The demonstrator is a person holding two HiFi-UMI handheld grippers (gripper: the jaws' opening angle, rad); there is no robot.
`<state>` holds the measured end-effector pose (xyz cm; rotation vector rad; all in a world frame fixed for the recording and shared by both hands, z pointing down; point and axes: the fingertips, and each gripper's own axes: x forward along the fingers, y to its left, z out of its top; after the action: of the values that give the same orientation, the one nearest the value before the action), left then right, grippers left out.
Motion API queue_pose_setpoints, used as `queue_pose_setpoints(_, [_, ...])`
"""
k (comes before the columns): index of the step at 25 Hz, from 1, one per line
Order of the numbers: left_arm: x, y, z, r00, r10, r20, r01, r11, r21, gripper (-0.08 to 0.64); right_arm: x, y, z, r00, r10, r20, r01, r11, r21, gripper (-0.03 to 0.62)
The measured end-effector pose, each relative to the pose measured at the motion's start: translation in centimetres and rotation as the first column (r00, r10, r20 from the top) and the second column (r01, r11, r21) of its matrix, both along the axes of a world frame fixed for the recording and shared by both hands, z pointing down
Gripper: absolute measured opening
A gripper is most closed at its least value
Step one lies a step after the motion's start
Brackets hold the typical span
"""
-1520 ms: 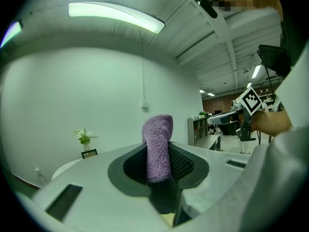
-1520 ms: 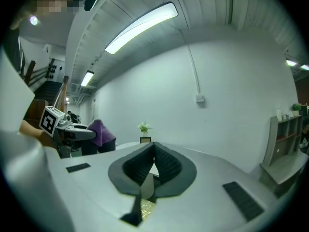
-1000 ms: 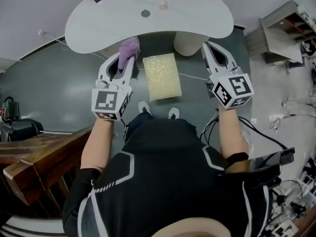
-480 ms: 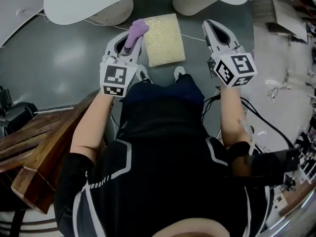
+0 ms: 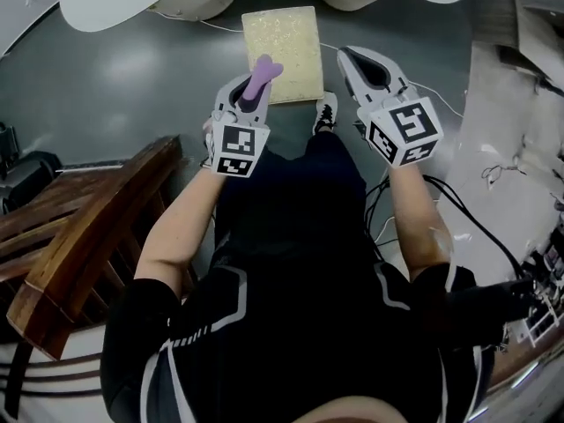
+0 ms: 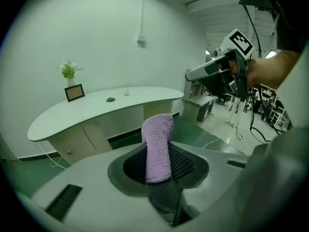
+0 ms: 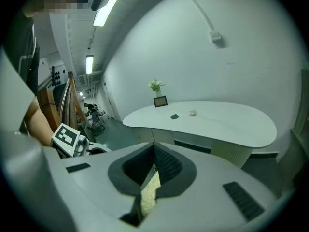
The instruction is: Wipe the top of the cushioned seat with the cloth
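Cloth [image 6: 158,146] of lilac terry, folded into a thick strip, stood pinched upright between the left gripper's [image 5: 249,95] jaws, above the near edge of the pale yellow square cushioned seat [image 5: 284,42]. The right gripper [image 5: 357,60] hovered alongside, jaws together, empty.

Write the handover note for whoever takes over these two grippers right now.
Left gripper: shut on the purple cloth, held up in the air and pointing toward the white counter.
Right gripper: shut, empty, raised beside the left one.
Cushioned seat: on the floor just ahead, below the cloth.
Done: cloth is in hand.
Left: lower the cloth onto the seat top and wipe it.
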<state>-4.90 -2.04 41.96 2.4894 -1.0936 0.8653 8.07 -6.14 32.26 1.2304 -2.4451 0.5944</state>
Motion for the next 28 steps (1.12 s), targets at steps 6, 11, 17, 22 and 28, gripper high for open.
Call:
queue_pose_setpoints(6, [5.4, 3.0, 8.8, 0.986, 0.144, 0.078, -0.141, 0.989, -0.044, 0.095, 2.4, 1.0, 6.2, 0.999, -0.035, -0.015, 0.033, 0.994, -0.108, 0.005])
queue_pose_setpoints(11, [8.7, 4.9, 15.5, 0.968, 0.232, 0.098, -0.220, 0.967, -0.126, 0.095, 3.0, 1.8, 10.9, 0.997, -0.075, 0.009, 0.076, 0.979, -0.189, 0.005])
queue_pose_setpoints(17, [11.1, 6.7, 22.5, 0.957, 0.273, 0.100, -0.242, 0.939, -0.246, 0.095, 2.6, 3.2, 15.1, 0.992, -0.120, 0.033, 0.125, 0.958, -0.259, 0.005])
queue_pose_setpoints(22, [13.3, 6.7, 26.5, 0.974, 0.213, 0.078, -0.183, 0.940, -0.287, 0.095, 2.8, 3.0, 18.4, 0.984, -0.173, 0.049, 0.180, 0.943, -0.280, 0.005])
queue_pose_setpoints(28, [16.0, 7.0, 30.3, 0.979, 0.188, 0.084, -0.155, 0.942, -0.297, 0.095, 4.9, 2.4, 21.7, 0.986, -0.162, 0.035, 0.165, 0.942, -0.292, 0.005])
